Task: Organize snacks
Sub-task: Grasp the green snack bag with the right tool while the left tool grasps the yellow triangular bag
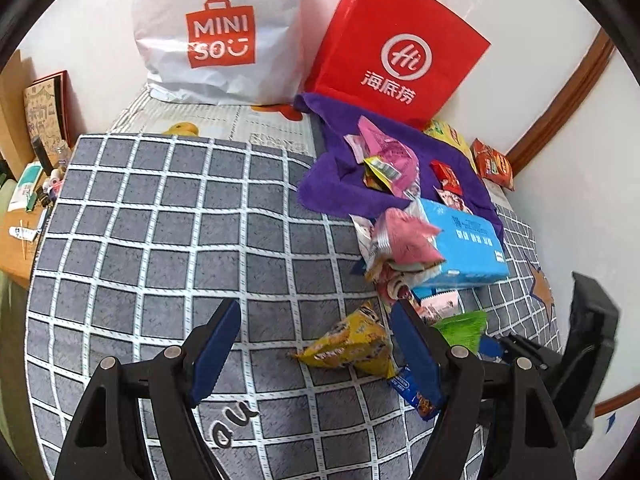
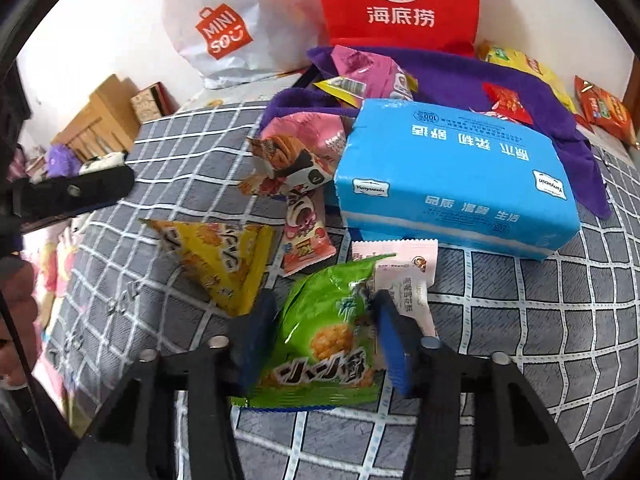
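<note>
Snack packets lie on a grey checked bedcover (image 1: pixel 160 240). My right gripper (image 2: pixel 324 328) has its blue fingers on both sides of a green snack bag (image 2: pixel 324 344) and is shut on it. A yellow triangular packet (image 2: pixel 220 256) lies just left of it, and in the left wrist view (image 1: pixel 352 344) it sits between my left gripper's fingers. My left gripper (image 1: pixel 316 320) is open and empty above the cover. A pink packet (image 2: pixel 308 236), a white sachet (image 2: pixel 404 276) and a blue tissue pack (image 2: pixel 452 180) lie beyond the green bag.
A purple cloth (image 1: pixel 340 168) with more packets lies at the back right. A white Miniso bag (image 1: pixel 220 36) and a red paper bag (image 1: pixel 396 52) stand against the wall. A wooden desk (image 1: pixel 16 240) with small items is at the left edge.
</note>
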